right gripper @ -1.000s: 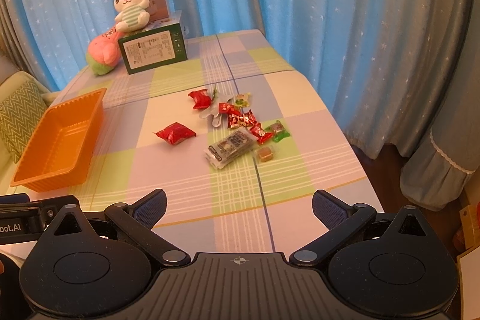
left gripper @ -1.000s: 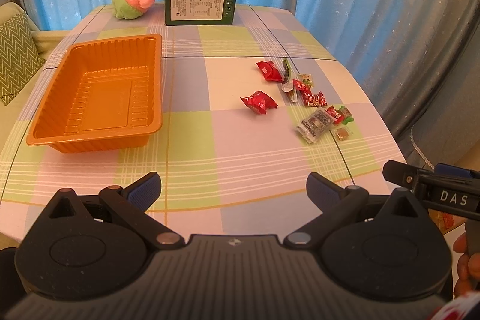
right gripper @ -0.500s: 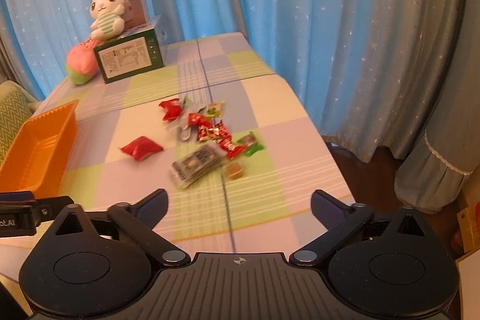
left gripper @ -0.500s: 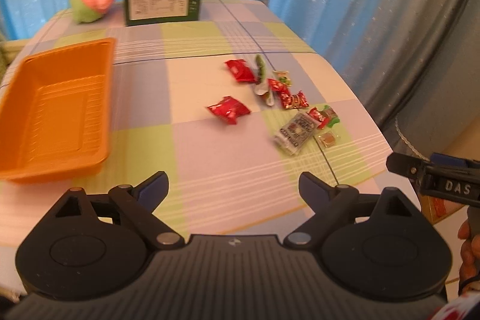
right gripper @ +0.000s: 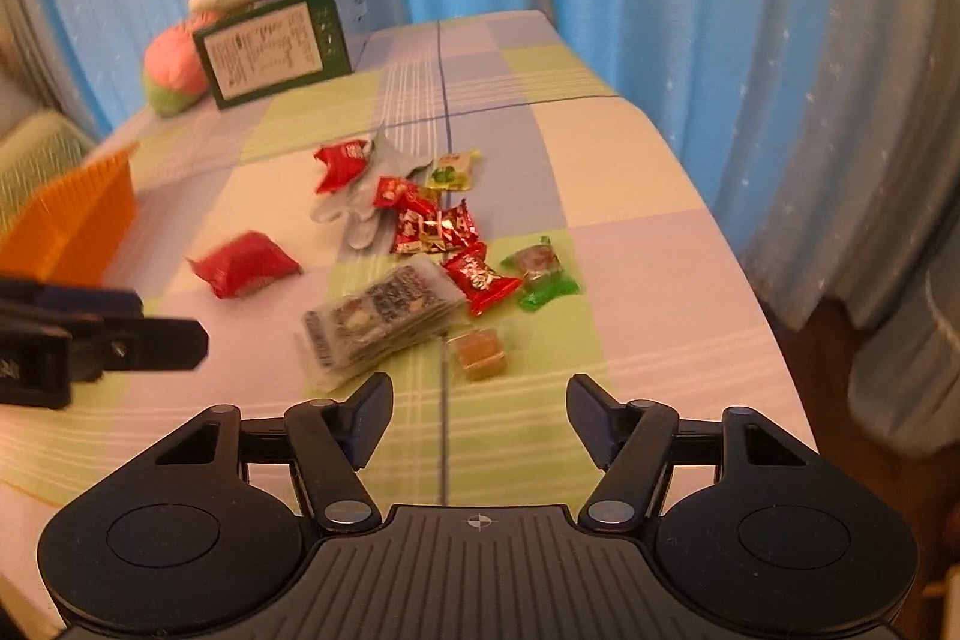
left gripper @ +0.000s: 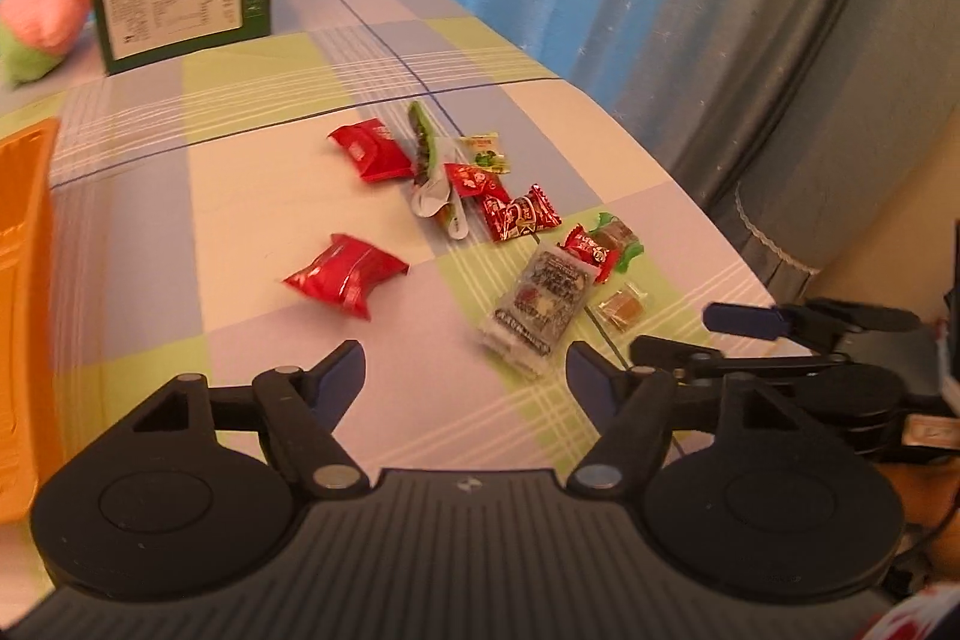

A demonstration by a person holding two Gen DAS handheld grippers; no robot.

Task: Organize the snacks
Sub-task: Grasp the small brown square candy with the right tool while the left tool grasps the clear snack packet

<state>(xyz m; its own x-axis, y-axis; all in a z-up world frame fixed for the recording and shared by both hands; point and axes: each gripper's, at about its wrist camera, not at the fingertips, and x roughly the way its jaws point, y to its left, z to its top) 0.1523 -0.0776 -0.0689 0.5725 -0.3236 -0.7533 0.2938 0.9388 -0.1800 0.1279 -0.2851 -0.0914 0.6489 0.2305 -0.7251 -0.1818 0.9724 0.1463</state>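
From the left wrist, the left hand-held gripper [left gripper: 465,370] has dropped toward the snacks [left gripper: 480,214], jaws just narrowing, holding nothing; orange tray [left gripper: 24,280] sits left (still empty, I'd guess). From the right wrist, the right hand-held gripper [right gripper: 479,400] likewise narrows, empty, above the checked tabletop [right gripper: 630,196], blue curtains [right gripper: 750,10] behind.

Wrapped snacks [left gripper: 510,220] scattered mid-bench; red packet [left gripper: 345,274] lies apart. Orange tray [right gripper: 72,226] sits left, well apart.
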